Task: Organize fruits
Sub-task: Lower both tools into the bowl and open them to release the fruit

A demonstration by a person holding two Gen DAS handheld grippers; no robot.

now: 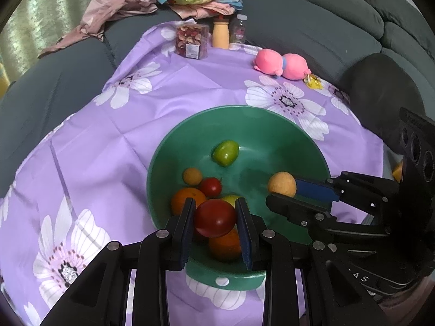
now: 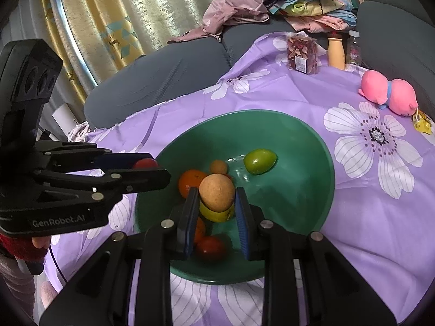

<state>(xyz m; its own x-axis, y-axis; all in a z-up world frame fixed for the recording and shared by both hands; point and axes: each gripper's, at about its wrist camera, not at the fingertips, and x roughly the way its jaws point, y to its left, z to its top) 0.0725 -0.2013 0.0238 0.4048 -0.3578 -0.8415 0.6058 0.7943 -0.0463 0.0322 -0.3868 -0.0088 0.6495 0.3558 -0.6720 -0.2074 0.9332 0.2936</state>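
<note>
The left gripper (image 1: pixel 214 217) clamped a red fruit (image 1: pixel 214 218) at lower centre of its view, above the green bowl (image 1: pixel 272 125). The right gripper (image 2: pixel 216 203) gripped a tan fruit (image 2: pixel 216 191) over the same bowl at frame centre. A green fruit (image 2: pixel 260 161), oranges and a tomato lay inside, on the purple cloth (image 2: pixel 367 217)

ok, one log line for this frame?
left tool: shut on red fruit | right tool: shut on tan fruit | both over green bowl | bowl: fruits inside
</note>
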